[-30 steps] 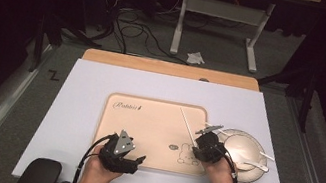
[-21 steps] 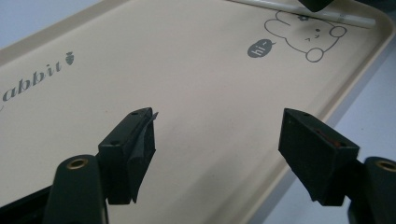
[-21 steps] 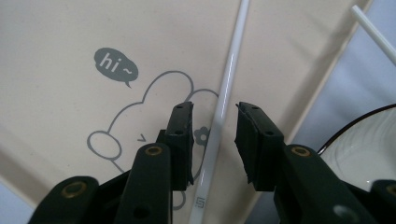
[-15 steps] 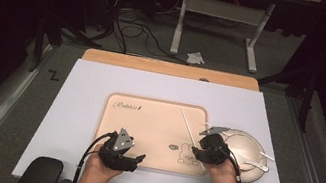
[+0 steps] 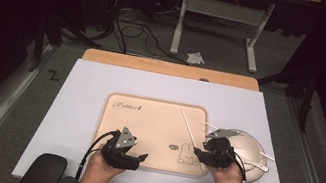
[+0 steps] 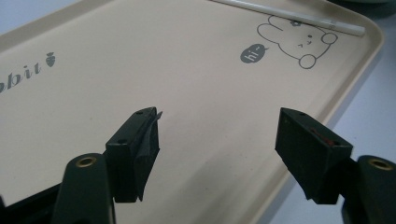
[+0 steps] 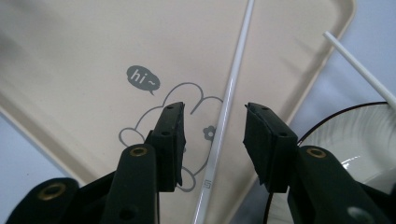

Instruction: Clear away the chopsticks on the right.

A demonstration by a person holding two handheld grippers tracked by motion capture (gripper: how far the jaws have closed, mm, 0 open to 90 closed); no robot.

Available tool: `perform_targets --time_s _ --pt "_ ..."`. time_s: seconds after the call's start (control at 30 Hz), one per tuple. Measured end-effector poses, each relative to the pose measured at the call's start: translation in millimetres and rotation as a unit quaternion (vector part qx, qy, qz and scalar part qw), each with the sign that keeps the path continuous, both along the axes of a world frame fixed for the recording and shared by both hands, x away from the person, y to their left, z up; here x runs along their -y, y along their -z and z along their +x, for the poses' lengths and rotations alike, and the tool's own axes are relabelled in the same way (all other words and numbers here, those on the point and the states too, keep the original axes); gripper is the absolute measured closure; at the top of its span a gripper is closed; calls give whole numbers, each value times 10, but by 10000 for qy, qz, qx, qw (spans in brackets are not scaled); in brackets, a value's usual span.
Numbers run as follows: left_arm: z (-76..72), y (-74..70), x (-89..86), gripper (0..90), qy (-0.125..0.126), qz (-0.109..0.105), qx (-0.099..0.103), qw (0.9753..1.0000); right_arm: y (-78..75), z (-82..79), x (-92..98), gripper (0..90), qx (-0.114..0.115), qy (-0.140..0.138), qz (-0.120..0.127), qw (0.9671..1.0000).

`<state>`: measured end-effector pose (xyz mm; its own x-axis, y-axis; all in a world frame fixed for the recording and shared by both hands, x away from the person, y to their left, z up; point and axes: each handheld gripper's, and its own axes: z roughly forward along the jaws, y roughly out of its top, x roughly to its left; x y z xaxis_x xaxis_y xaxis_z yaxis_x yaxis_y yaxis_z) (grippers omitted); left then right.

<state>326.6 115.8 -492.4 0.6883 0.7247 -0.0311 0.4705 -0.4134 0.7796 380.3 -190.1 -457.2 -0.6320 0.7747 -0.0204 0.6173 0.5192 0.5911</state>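
Note:
A beige tray (image 5: 145, 124) with a rabbit drawing (image 5: 185, 154) lies on the white table mat. A white chopstick (image 5: 190, 133) rests diagonally on the tray's right side. My right gripper (image 5: 197, 153) hovers over its near end. In the right gripper view the open jaws straddle the chopstick (image 7: 231, 98) without touching it, right gripper (image 7: 215, 109). My left gripper (image 5: 140, 159) is at the tray's front edge. Its jaws stand wide open over bare tray (image 6: 140, 56), left gripper (image 6: 219, 114), with nothing between them.
A pale round dish (image 5: 250, 145) sits just right of the tray, with a white spoon (image 5: 255, 164) and a second chopstick (image 5: 262, 152) on it. That chopstick (image 7: 359, 70) and the dish rim (image 7: 345, 135) lie right of my right jaw. A wooden board (image 5: 170, 68) borders the far edge.
My right gripper has shifted slightly nearer and rightward over the chopstick's near end. The left gripper has barely moved.

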Motion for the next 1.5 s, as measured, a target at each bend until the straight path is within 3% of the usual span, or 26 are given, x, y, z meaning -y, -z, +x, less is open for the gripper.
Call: perform_targets --time_s 0.5,0.9,1.07,1.43,1.5 --pt "69 11 80 312 106 80 -12 9999 -180 -156 218 615 255 32 472 9986" --pt "150 25 149 316 217 81 -58 9997 -417 -321 638 665 670 508 794 9933" --pt "163 24 173 316 260 93 -51 9996 -490 -351 803 708 790 674 759 9917" --pt "156 15 170 315 164 119 -57 9998 -594 -282 1076 762 789 779 493 9926" --pt "101 -5 160 315 134 225 56 9996 -598 -261 1143 766 807 824 456 9923"
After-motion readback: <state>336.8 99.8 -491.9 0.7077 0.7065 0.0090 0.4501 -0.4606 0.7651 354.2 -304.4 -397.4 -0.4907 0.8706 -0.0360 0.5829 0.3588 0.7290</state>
